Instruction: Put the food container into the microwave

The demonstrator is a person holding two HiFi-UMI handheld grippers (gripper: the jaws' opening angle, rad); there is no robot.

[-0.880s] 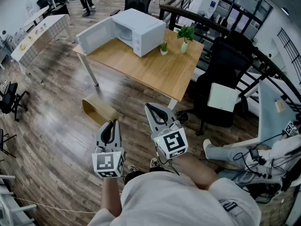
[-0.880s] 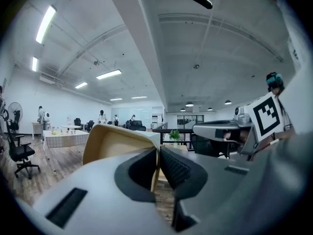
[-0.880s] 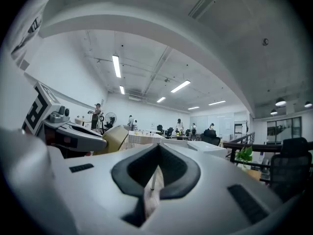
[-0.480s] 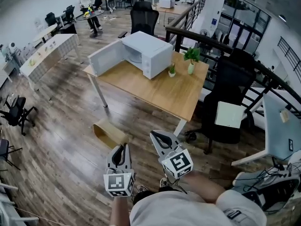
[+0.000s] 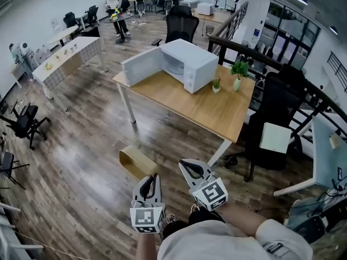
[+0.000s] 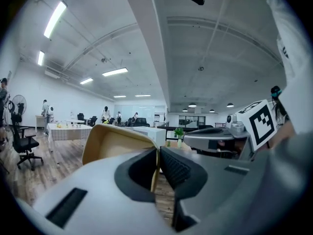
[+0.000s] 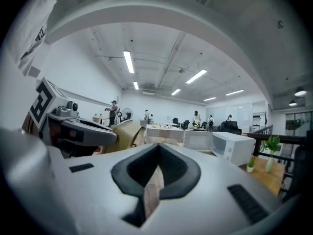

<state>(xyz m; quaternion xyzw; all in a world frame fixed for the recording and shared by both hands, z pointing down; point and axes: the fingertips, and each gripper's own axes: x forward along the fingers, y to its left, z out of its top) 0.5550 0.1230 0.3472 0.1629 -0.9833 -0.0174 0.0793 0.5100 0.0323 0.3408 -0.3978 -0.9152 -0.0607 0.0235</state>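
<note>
The food container (image 5: 135, 162) is a tan, open box held out over the wooden floor. My left gripper (image 5: 151, 179) is shut on its near rim; in the left gripper view the thin wall of the container (image 6: 117, 141) sits pinched between the jaws of the left gripper (image 6: 157, 153). My right gripper (image 5: 191, 168) is beside it, shut with nothing in it, and its view shows the right gripper (image 7: 157, 150) closed at the tip. The white microwave (image 5: 191, 64) stands on the wooden table (image 5: 190, 104) ahead, with its door (image 5: 142, 69) swung open to the left.
Two small potted plants (image 5: 238, 72) stand to the right of the microwave. Black office chairs (image 5: 274, 140) sit at the table's right side, and a railing (image 5: 260, 50) runs behind it. Another long table (image 5: 68, 56) is at far left, with people at the back.
The table and microwave have shifted right and lower in the head view and look a little nearer. Both grippers keep their places, and the left one still holds the container.
</note>
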